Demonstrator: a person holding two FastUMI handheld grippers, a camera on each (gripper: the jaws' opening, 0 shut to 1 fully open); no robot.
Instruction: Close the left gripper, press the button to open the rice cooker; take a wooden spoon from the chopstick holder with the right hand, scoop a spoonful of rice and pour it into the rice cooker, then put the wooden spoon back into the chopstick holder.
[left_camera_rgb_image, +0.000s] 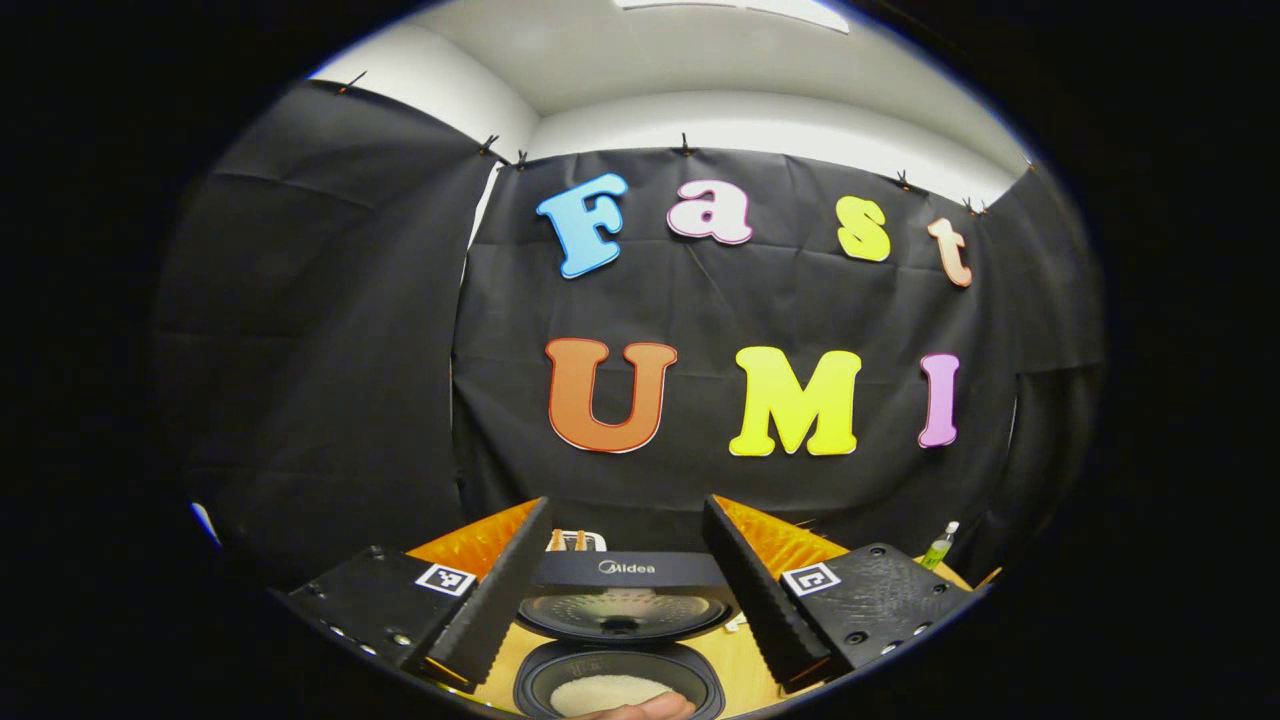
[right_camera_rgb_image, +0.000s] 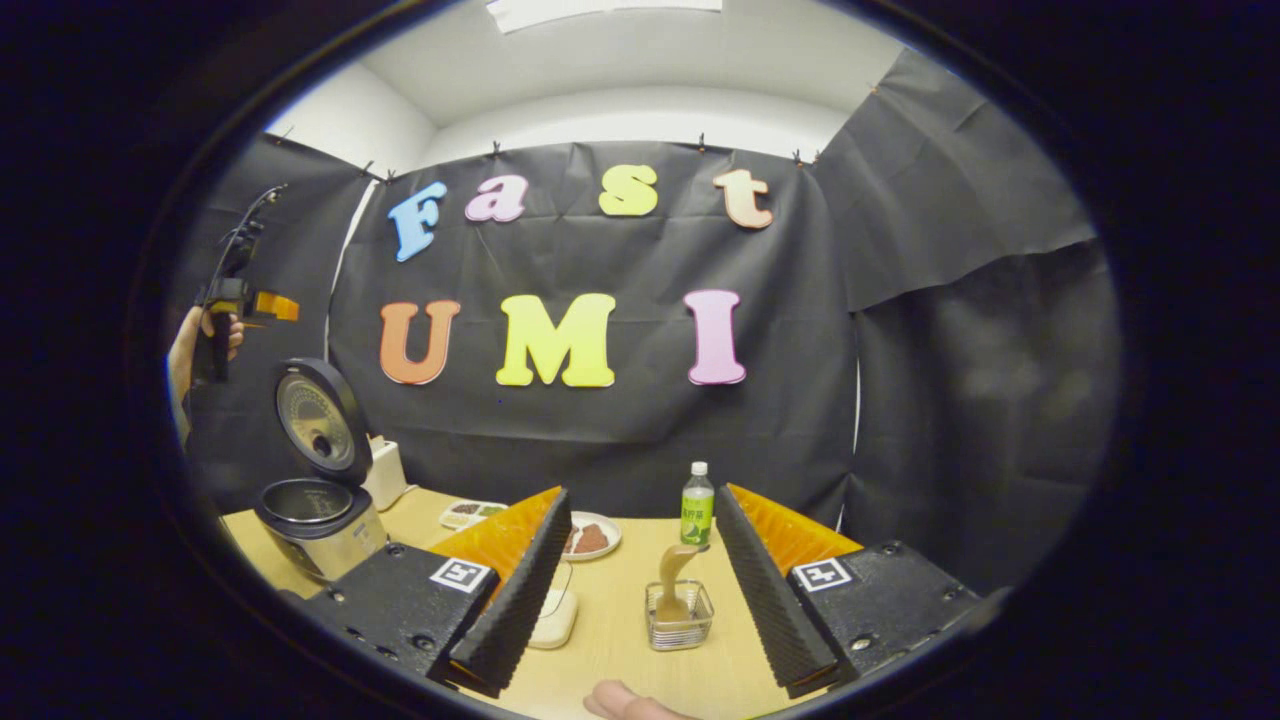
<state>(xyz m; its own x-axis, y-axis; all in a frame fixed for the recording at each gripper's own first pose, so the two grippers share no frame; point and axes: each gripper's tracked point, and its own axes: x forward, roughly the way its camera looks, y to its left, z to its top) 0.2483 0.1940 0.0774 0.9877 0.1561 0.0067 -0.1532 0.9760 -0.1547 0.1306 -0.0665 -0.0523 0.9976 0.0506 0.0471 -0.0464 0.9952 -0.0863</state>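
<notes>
The rice cooker (left_camera_rgb_image: 620, 590) stands open just below my left gripper (left_camera_rgb_image: 627, 510), lid up, with white rice (left_camera_rgb_image: 610, 692) in its pot. That gripper is open and holds nothing. In the right gripper view the open rice cooker (right_camera_rgb_image: 318, 505) sits at the table's left, and a hand holds the left gripper (right_camera_rgb_image: 240, 300) high above it. The wooden spoon (right_camera_rgb_image: 678, 575) stands in a clear chopstick holder (right_camera_rgb_image: 680, 628) on the table, ahead of my right gripper (right_camera_rgb_image: 642, 495) and between its fingers' lines. The right gripper is open and empty.
A green bottle (right_camera_rgb_image: 697, 517) stands behind the holder. A plate of brown food (right_camera_rgb_image: 590, 538), a small tray (right_camera_rgb_image: 470, 512) and a white dish (right_camera_rgb_image: 553, 615) lie left of it. A white appliance (right_camera_rgb_image: 385, 472) sits behind the cooker. Fingertips show at the bottom edges (right_camera_rgb_image: 620, 700).
</notes>
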